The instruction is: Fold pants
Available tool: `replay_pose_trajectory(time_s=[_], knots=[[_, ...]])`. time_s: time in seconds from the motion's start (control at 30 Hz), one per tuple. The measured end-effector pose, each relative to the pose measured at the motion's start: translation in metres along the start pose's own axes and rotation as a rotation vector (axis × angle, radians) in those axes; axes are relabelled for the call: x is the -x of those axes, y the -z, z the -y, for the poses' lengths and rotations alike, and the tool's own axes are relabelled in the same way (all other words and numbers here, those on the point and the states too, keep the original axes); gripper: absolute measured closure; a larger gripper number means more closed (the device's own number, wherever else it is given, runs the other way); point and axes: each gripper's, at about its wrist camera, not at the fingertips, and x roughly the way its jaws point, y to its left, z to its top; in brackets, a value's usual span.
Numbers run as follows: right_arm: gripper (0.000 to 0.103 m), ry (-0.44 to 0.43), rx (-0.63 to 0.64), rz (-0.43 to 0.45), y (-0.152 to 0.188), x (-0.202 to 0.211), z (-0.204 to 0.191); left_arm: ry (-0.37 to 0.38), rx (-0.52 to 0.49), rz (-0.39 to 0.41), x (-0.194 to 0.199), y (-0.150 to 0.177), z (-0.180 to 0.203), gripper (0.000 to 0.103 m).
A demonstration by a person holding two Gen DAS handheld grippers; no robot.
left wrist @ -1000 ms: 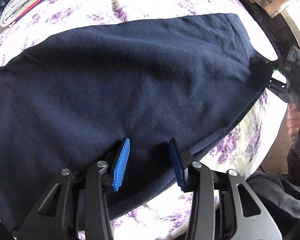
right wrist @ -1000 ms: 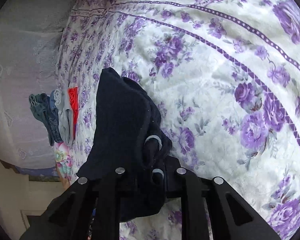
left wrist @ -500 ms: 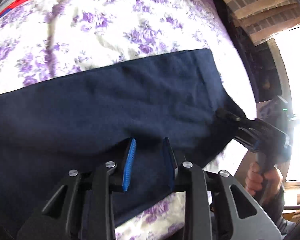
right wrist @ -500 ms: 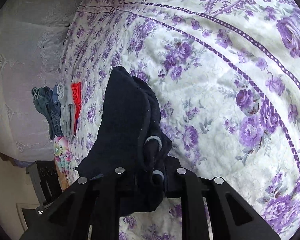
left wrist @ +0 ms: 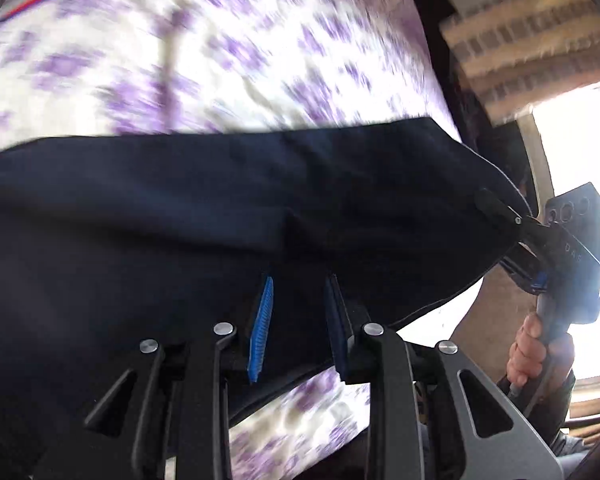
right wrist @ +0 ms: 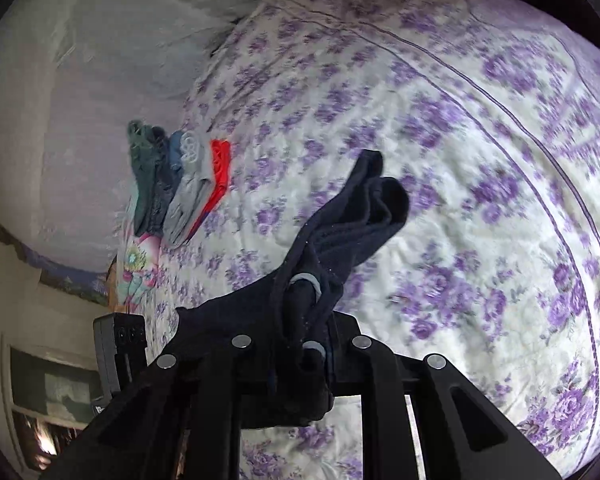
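Note:
Dark navy pants point(left wrist: 180, 220) lie spread across the flowered bed. My left gripper point(left wrist: 296, 312) hovers over their near edge with its blue-padded jaws apart and nothing between them. My right gripper point(right wrist: 304, 344) is shut on a bunched corner of the pants point(right wrist: 340, 232) and lifts it above the bed. It also shows at the right of the left wrist view point(left wrist: 496, 208), pinching the far end of the cloth, with a hand on its handle.
A white bedspread with purple flowers point(right wrist: 480, 160) covers the bed. A stack of folded clothes point(right wrist: 180, 184) in grey, blue and red lies at its far side beside a white wall. A bright window point(left wrist: 580, 140) is to the right.
The right gripper has lifted and swung its end of the pants over, so the cloth hangs. The left gripper has moved in over the pants' edge; its jaws stay apart, a little narrower.

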Motion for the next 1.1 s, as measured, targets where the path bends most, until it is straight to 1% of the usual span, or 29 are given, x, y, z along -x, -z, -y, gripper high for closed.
replay_pose_trajectory(time_s=[0.07, 0.13, 0.17, 0.2, 0.23, 0.3, 0.37, 0.43, 0.5, 0.53, 0.57, 0.63, 0.67, 0.7, 0.73, 0.77, 0.8, 0.83, 0.9, 0.93, 0.97, 1.0, 1.03, 1.07, 1.1], knots=[[0.087, -0.015, 0.107, -0.021, -0.001, -0.004, -0.038, -0.046, 0.057, 0.059, 0.035, 0.008, -0.031, 0.078], [0.087, -0.034, 0.212, -0.055, 0.002, -0.014, -0.079, -0.144, 0.145, 0.122, 0.075, 0.023, -0.078, 0.078], [0.087, -0.049, 0.260, -0.078, 0.005, -0.022, -0.100, -0.188, 0.201, 0.153, 0.095, 0.034, -0.105, 0.078], [0.087, -0.064, 0.304, -0.101, 0.008, -0.031, -0.119, -0.210, 0.267, 0.186, 0.115, 0.046, -0.132, 0.078], [0.087, -0.078, 0.353, -0.126, 0.013, -0.041, -0.138, -0.223, 0.344, 0.225, 0.135, 0.061, -0.159, 0.078], [0.087, -0.099, 0.468, -0.179, 0.027, -0.067, -0.181, -0.244, 0.446, 0.279, 0.165, 0.085, -0.200, 0.078], [0.087, -0.117, 0.565, -0.239, 0.047, -0.095, -0.215, -0.268, 0.527, 0.310, 0.184, 0.104, -0.226, 0.078], [0.087, -0.124, 0.657, -0.316, 0.075, -0.132, -0.244, -0.268, 0.586, 0.323, 0.194, 0.120, -0.250, 0.078], [0.087, -0.098, 0.722, -0.412, 0.109, -0.172, -0.256, -0.241, 0.621, 0.331, 0.193, 0.128, -0.265, 0.078], [0.087, -0.071, 0.738, -0.470, 0.127, -0.196, -0.256, -0.232, 0.635, 0.328, 0.188, 0.131, -0.270, 0.079], [0.087, -0.027, 0.761, -0.509, 0.145, -0.216, -0.253, -0.228, 0.646, 0.321, 0.182, 0.132, -0.274, 0.079], [0.085, 0.053, 0.802, -0.549, 0.171, -0.247, -0.243, -0.238, 0.644, 0.315, 0.173, 0.135, -0.279, 0.079], [0.082, 0.057, 0.792, -0.557, 0.177, -0.254, -0.238, -0.244, 0.639, 0.314, 0.170, 0.134, -0.279, 0.079], [0.073, 0.033, 0.764, -0.555, 0.178, -0.255, -0.236, -0.245, 0.634, 0.316, 0.171, 0.135, -0.280, 0.079], [0.055, 0.004, 0.744, -0.576, 0.176, -0.253, -0.238, -0.242, 0.630, 0.317, 0.172, 0.136, -0.280, 0.079], [0.047, -0.015, 0.739, -0.612, 0.175, -0.251, -0.243, -0.236, 0.629, 0.318, 0.170, 0.134, -0.276, 0.079], [0.045, -0.019, 0.743, -0.633, 0.174, -0.248, -0.246, -0.223, 0.629, 0.321, 0.170, 0.135, -0.279, 0.079], [0.045, -0.026, 0.747, -0.646, 0.171, -0.241, -0.250, -0.211, 0.629, 0.323, 0.174, 0.142, -0.283, 0.079], [0.045, -0.084, 0.739, -0.660, 0.162, -0.224, -0.260, -0.191, 0.639, 0.327, 0.176, 0.142, -0.284, 0.079], [0.045, -0.104, 0.745, -0.646, 0.157, -0.213, -0.265, -0.192, 0.640, 0.329, 0.179, 0.143, -0.283, 0.079], [0.045, -0.110, 0.761, -0.612, 0.151, -0.203, -0.270, -0.208, 0.632, 0.335, 0.185, 0.144, -0.278, 0.079], [0.047, -0.097, 0.784, -0.560, 0.144, -0.197, -0.274, -0.223, 0.625, 0.342, 0.191, 0.146, -0.274, 0.079], [0.067, -0.064, 0.821, -0.498, 0.139, -0.193, -0.278, -0.234, 0.616, 0.355, 0.199, 0.148, -0.270, 0.079], [0.081, -0.029, 0.864, -0.455, 0.137, -0.193, -0.282, -0.234, 0.610, 0.379, 0.210, 0.154, -0.264, 0.079], [0.094, 0.003, 0.896, -0.441, 0.135, -0.201, -0.286, -0.237, 0.610, 0.398, 0.219, 0.158, -0.261, 0.079]])
